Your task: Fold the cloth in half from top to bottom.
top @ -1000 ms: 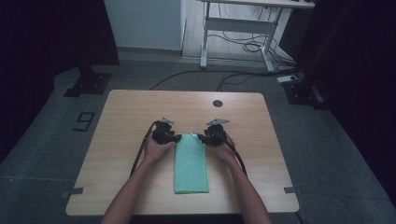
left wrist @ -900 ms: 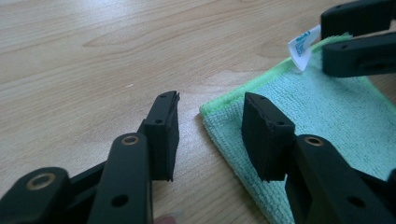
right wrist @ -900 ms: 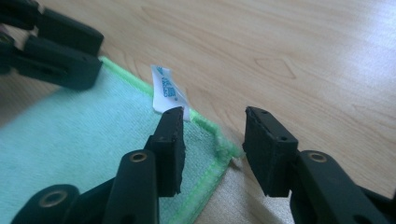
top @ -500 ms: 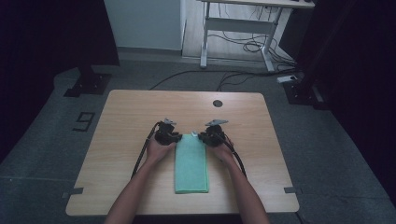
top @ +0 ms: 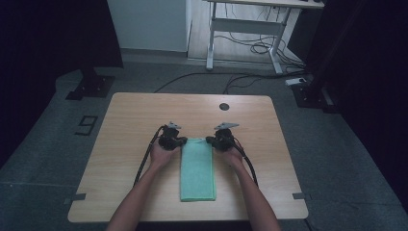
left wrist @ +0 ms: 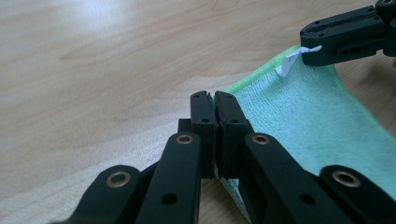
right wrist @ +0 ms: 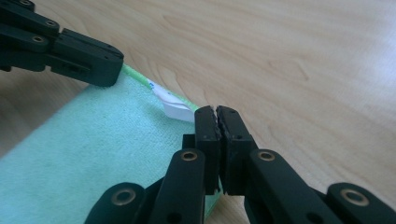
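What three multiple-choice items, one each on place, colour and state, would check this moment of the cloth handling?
1. Where do the left gripper and right gripper sit on the folded cloth?
A. at its two far corners
B. at its near edge
C. at its middle

2. What colour is the cloth?
A. red
B. green
C. white

3. How do the jaws of both grippers stand?
A. wide open
B. closed at the cloth's corners
C. closed on a cup

Key: 1 A, the high view shows them at the far corners; 2 B, every view shows green; 3 B, each gripper view shows jaws together at the cloth's edge, having just been closing.
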A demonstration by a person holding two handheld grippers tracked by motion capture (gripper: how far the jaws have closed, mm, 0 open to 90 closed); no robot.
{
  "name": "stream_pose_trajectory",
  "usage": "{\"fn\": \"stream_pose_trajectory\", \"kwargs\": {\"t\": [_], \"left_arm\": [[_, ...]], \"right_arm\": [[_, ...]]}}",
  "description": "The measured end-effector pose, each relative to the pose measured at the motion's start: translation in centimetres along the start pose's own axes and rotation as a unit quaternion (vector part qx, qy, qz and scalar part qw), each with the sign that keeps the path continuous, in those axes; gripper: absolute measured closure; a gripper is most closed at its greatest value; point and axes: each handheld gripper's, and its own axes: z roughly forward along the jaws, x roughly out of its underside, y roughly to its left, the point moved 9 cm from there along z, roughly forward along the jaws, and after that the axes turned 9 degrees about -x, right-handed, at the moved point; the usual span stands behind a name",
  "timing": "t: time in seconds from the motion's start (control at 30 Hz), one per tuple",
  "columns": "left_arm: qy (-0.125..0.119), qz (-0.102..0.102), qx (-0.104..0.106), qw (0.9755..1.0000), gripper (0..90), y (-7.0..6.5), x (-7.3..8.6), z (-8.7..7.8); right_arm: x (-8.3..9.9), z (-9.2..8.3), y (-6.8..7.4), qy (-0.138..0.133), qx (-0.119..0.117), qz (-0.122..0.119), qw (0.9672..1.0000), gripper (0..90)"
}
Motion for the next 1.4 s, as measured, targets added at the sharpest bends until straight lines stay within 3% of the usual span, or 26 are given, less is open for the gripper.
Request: {"fn": "stream_pose_trajectory", "kwargs": {"t": [0.13,0.37,0.57,0.83,1.17,1.4], "left_arm": [[-0.019,0.002,0.004,0.9998,87.6,-0.3,-1.0,-1.0],[-0.024,0.015,0.007,0.9996,87.6,-0.9,-1.8,-1.7],[-0.029,0.014,0.008,0.9994,87.7,-1.0,-2.4,-2.3],[-0.054,0.021,0.002,0.9983,87.8,-1.3,-5.0,-3.8],[-0.052,0.026,0.01,0.9983,87.6,-2.0,-4.3,-3.3],[-0.063,0.035,0.014,0.9973,87.6,-2.3,-4.2,-4.0]], "right_arm": [[-1.0,-1.2,0.4,-0.014,0.002,-0.012,0.9998,87.0],[-1.5,-2.3,0.3,-0.025,0.005,-0.008,0.9996,86.9],[-2.3,-3.2,0.7,-0.041,-0.001,-0.017,0.999,87.0],[-4.3,-4.8,0.7,-0.066,0.011,-0.025,0.9975,87.0],[-3.6,-5.3,0.5,-0.07,0.012,-0.022,0.9973,86.7],[-3.4,-5.7,1.0,-0.079,0.005,-0.024,0.9966,86.7]]}}
